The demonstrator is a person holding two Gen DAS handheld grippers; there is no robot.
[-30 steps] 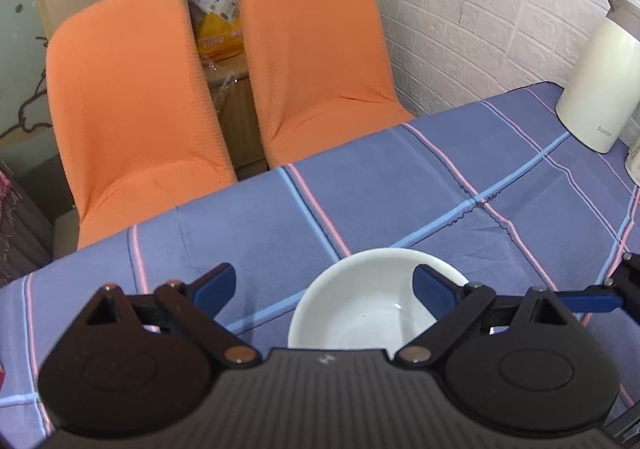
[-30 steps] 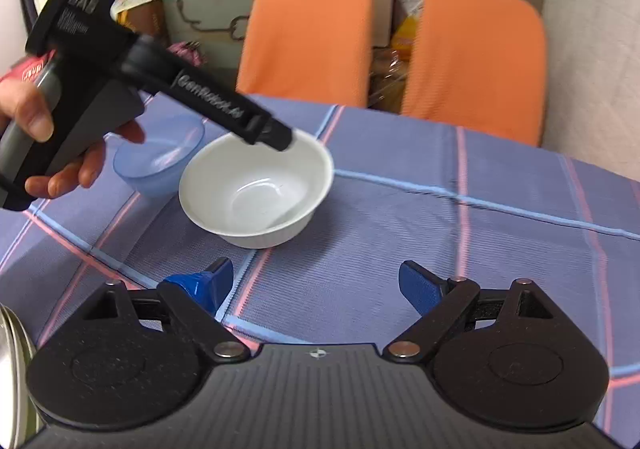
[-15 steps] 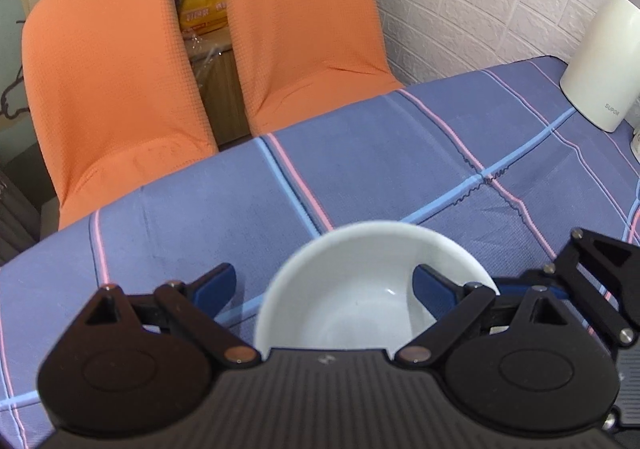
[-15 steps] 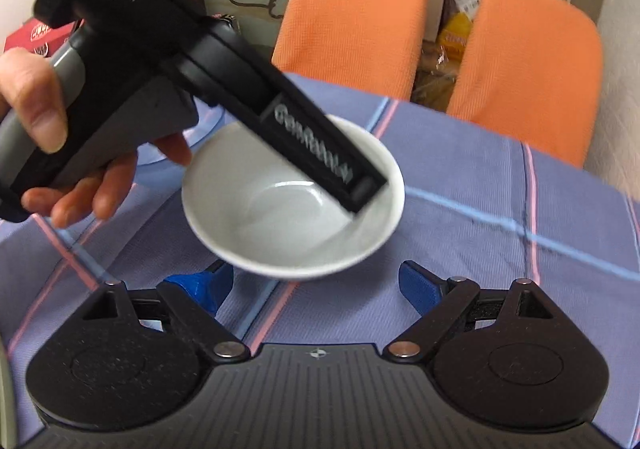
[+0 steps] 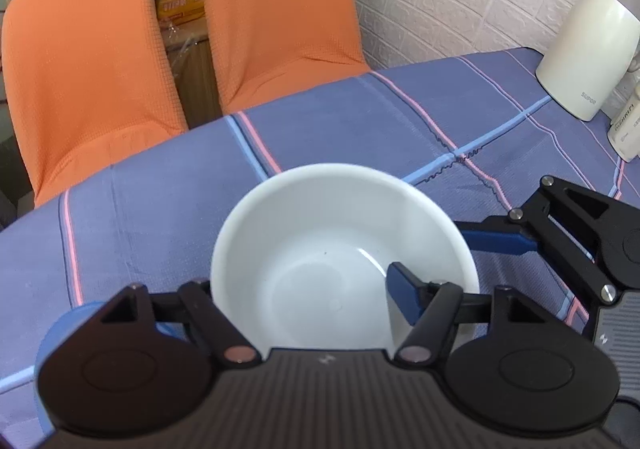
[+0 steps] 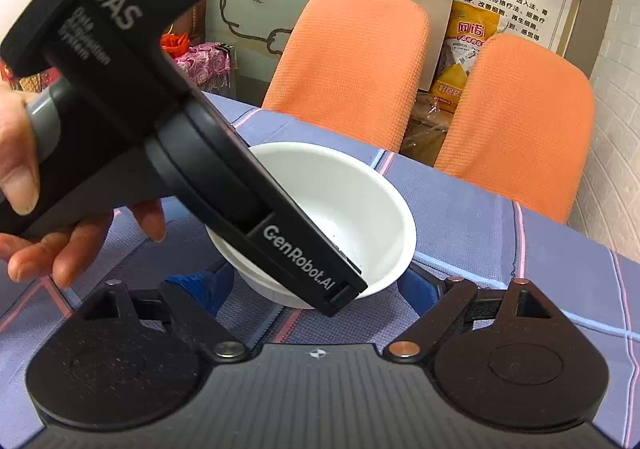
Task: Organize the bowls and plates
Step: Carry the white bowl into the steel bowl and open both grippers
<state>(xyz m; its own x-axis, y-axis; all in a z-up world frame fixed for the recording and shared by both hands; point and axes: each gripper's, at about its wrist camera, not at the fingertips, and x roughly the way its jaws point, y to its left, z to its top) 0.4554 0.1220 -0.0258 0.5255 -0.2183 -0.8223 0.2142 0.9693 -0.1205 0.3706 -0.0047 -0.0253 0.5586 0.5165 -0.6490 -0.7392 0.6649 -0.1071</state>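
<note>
A white bowl [image 5: 340,249] is off the blue checked tablecloth [image 5: 360,121], tilted. My left gripper [image 5: 296,297] has its right finger inside the bowl and its left finger under the bowl's near left rim, so its jaws stand wide around that rim. Whether they clamp the rim is hidden. A blue bowl [image 5: 60,329] sits just below at the left edge. In the right wrist view the bowl [image 6: 360,217] shows behind the left gripper's black body [image 6: 200,153]. My right gripper [image 6: 316,289] is open just below and in front of the bowl, holding nothing.
Two orange chairs [image 5: 88,69] stand at the table's far edge. A white kettle [image 5: 588,45] and a small white container [image 5: 626,129] stand at the right by the brick wall. A cardboard box and a yellow bag [image 6: 468,49] sit behind the chairs.
The left gripper has lifted the white bowl off the cloth and carried it toward the blue bowl. The right gripper has moved in close under the bowl, still open.
</note>
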